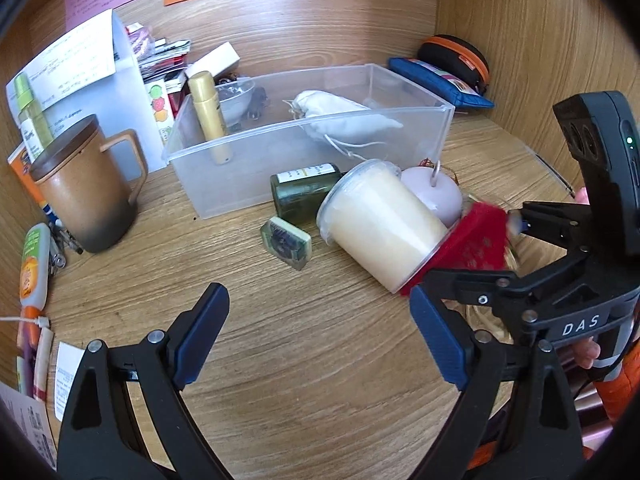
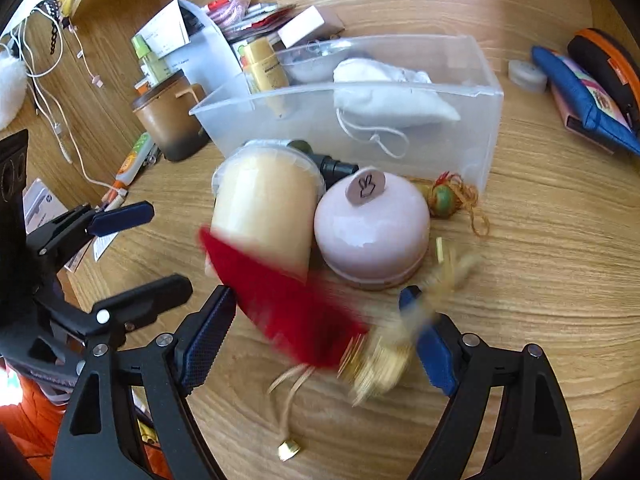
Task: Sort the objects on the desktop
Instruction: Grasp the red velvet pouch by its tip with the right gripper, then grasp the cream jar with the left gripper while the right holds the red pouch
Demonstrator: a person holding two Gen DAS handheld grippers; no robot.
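A clear plastic bin (image 1: 224, 184) (image 2: 488, 120) holds a white drawstring pouch (image 1: 344, 118) (image 2: 384, 92) and a gold bottle (image 1: 208, 112) (image 2: 266, 68). In front of it lie a cream jar on its side (image 1: 380, 224) (image 2: 264, 216), a pale pink round box (image 1: 438, 196) (image 2: 372, 236), a green glass bottle (image 1: 300, 196) and a small green block (image 1: 286, 242). A blurred red pouch with gold trim (image 2: 292, 316) (image 1: 476, 244) sits between my right gripper's open fingers (image 2: 316, 344). My left gripper (image 1: 320, 344) is open and empty over bare desk.
A brown lidded mug (image 1: 86, 192) (image 2: 168, 120) stands left of the bin. Papers, tubes and pens crowd the left edge. A blue pouch (image 1: 440, 80) (image 2: 584, 104) and a black-orange case (image 1: 456, 58) lie at the back right. A green-bead tassel (image 2: 444, 198) lies by the pink box.
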